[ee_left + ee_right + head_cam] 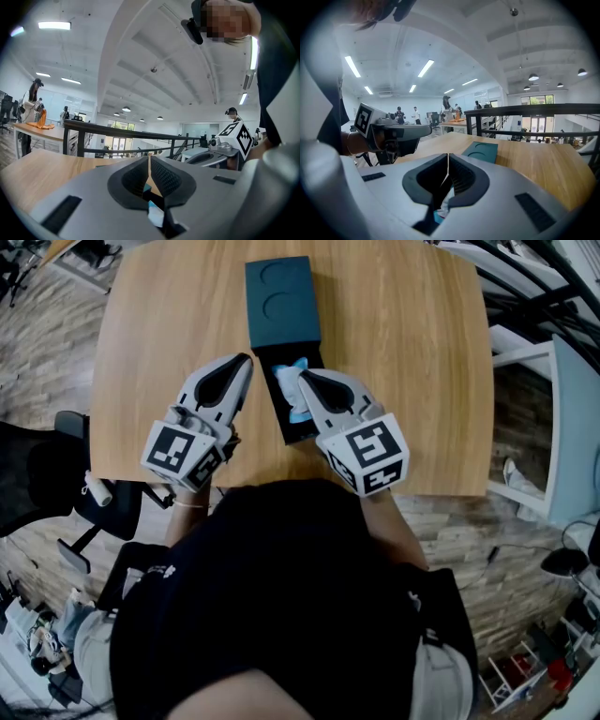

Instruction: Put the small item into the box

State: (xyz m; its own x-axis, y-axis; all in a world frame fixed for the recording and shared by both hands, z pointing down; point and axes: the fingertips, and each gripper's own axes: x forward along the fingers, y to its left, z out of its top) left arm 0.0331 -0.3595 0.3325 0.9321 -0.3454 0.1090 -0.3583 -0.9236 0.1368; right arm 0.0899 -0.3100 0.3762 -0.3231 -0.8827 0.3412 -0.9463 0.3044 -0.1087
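Table (403,352), wooden, seen from above. Dark teal box (277,413) lies open near the middle, and its lid (281,301) lies flat just beyond it, touching end to end, with two round recesses facing up.

Small item (289,382) – white with blue parts – lies inside the box, at the end nearer the lid.

Right gripper (303,376): tips sit over the box, directly above the item. Its own view shows the jaws pressed together, with only a thin seam between the pads (459,176). A scrap of white and blue shows low in the opening behind them; whether it is pinched cannot be told.

Left gripper (246,360): tips are at the left edge of the box, near where box and lid meet. Jaws are likewise closed tight in its own view – nothing is seen between the pads (164,176).
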